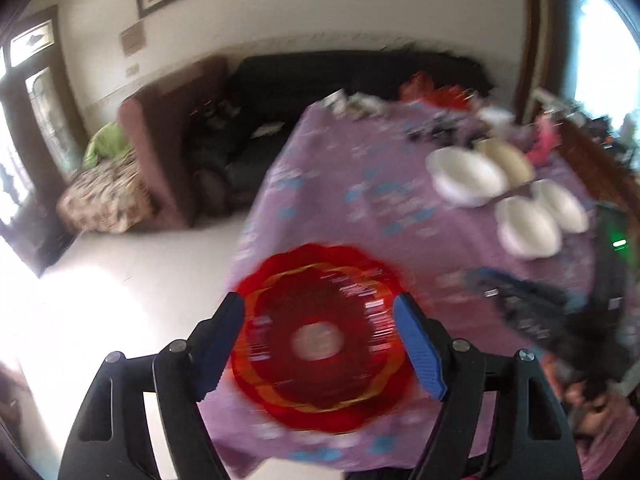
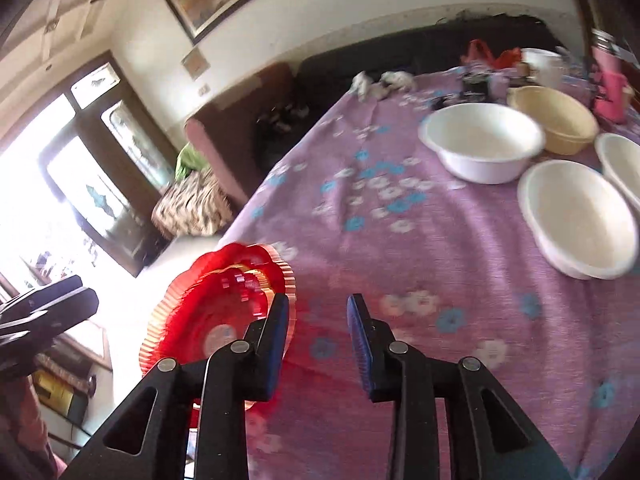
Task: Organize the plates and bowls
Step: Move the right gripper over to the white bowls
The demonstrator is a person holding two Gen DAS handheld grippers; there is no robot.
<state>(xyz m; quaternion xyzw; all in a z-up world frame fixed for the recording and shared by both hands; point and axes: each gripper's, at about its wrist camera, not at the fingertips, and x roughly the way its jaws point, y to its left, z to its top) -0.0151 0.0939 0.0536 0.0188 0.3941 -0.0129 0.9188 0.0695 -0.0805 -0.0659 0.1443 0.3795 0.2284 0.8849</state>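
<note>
A red scalloped plate [image 1: 324, 336] with an orange ring lies on the purple flowered tablecloth [image 1: 340, 200] near the table's near-left corner. My left gripper [image 1: 320, 340] is open and hovers above it, fingers either side. In the right wrist view the same plate [image 2: 216, 312] is at the left, and my right gripper [image 2: 318, 340] is open and empty just right of it; the plate's right rim is hidden behind the left finger. White bowls [image 2: 482, 142] [image 2: 576, 216] [image 2: 620, 164] and a cream bowl [image 2: 554, 118] stand at the far right of the table.
The left gripper's body [image 2: 40, 312] shows at the left edge. My right gripper [image 1: 520, 296] shows blurred in the left wrist view. A pink cup [image 2: 610, 92], a white mug [image 2: 544, 64] and small clutter stand at the far end. A brown sofa [image 1: 168, 148] and floor lie left.
</note>
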